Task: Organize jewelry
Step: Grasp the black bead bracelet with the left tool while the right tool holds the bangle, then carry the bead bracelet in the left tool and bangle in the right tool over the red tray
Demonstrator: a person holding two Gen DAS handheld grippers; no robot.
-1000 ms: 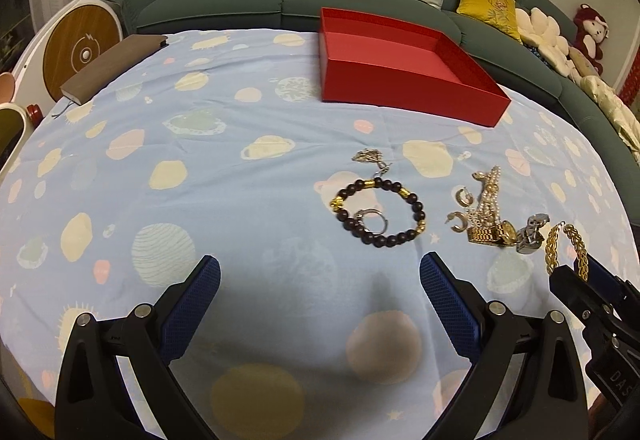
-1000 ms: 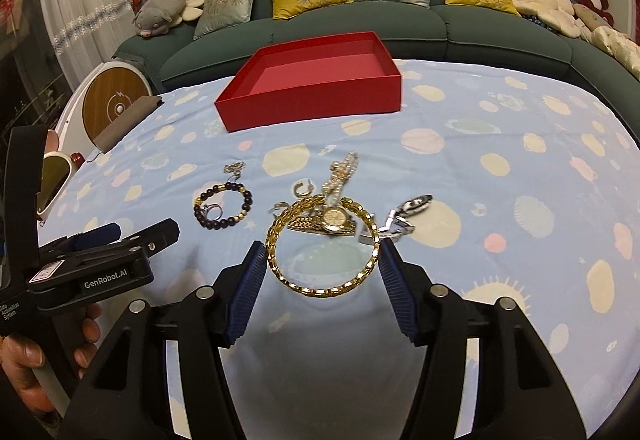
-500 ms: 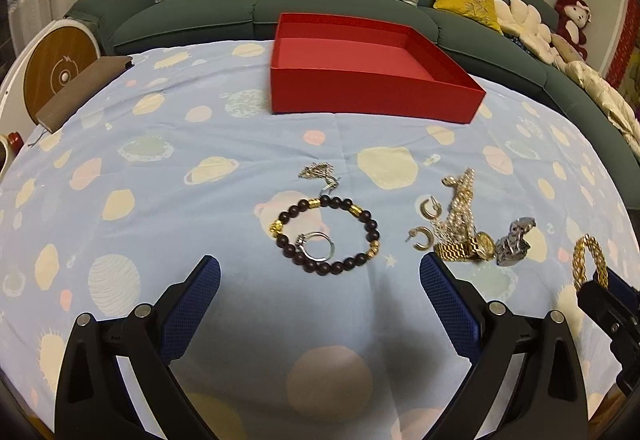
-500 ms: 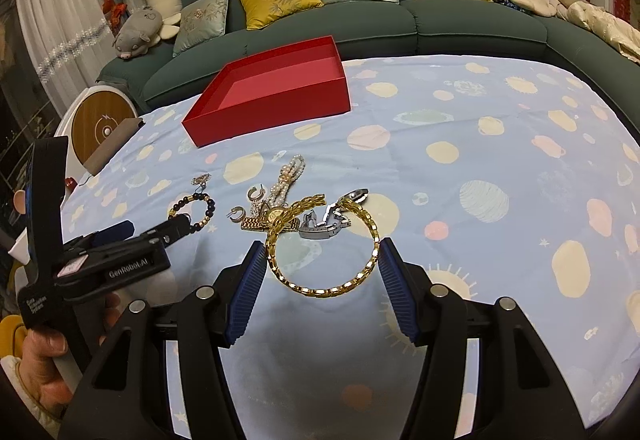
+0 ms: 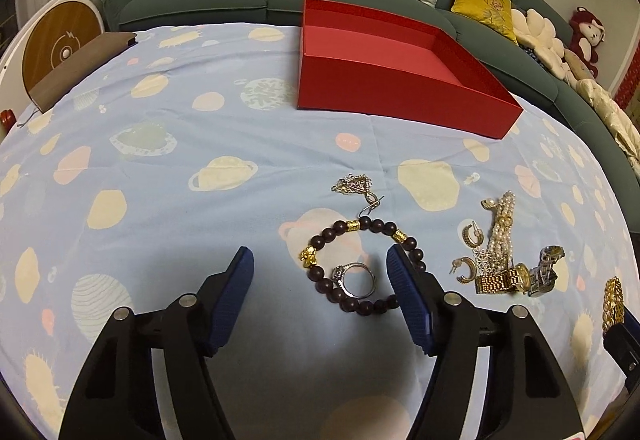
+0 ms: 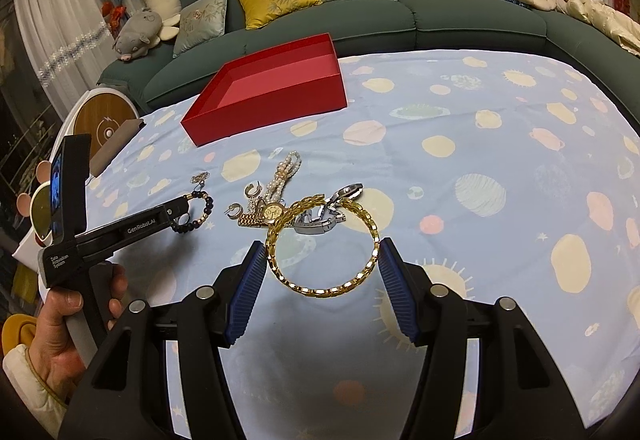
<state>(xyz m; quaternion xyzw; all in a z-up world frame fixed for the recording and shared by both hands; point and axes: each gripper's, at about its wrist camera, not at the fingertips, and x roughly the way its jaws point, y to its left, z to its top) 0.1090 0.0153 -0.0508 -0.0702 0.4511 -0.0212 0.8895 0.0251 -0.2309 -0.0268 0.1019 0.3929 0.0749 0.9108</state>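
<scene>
Between the right gripper's [image 6: 322, 272] pads, a gold bangle [image 6: 324, 246] is pinched by its sides, held above the cloth [image 6: 460, 111] just short of the jewelry pile. Pile: gold watch [image 6: 266, 214], silver watch [image 6: 326, 215], pearls [image 6: 282, 173], hoop earrings [image 6: 244, 199]. Left gripper [image 5: 320, 280] is spread, nothing gripped, fingers either side of a bead bracelet [image 5: 360, 266] with a ring [image 5: 356, 280] inside it. Pendant [image 5: 354, 185] just beyond. Red tray [image 5: 400, 99] sits well apart at the far side, sofa [image 6: 360, 15] behind.

"GenRobot.AI" — side of left hand-held gripper [image 6: 182, 209] | "Data Acquisition System" — its rear body | no other legible text
</scene>
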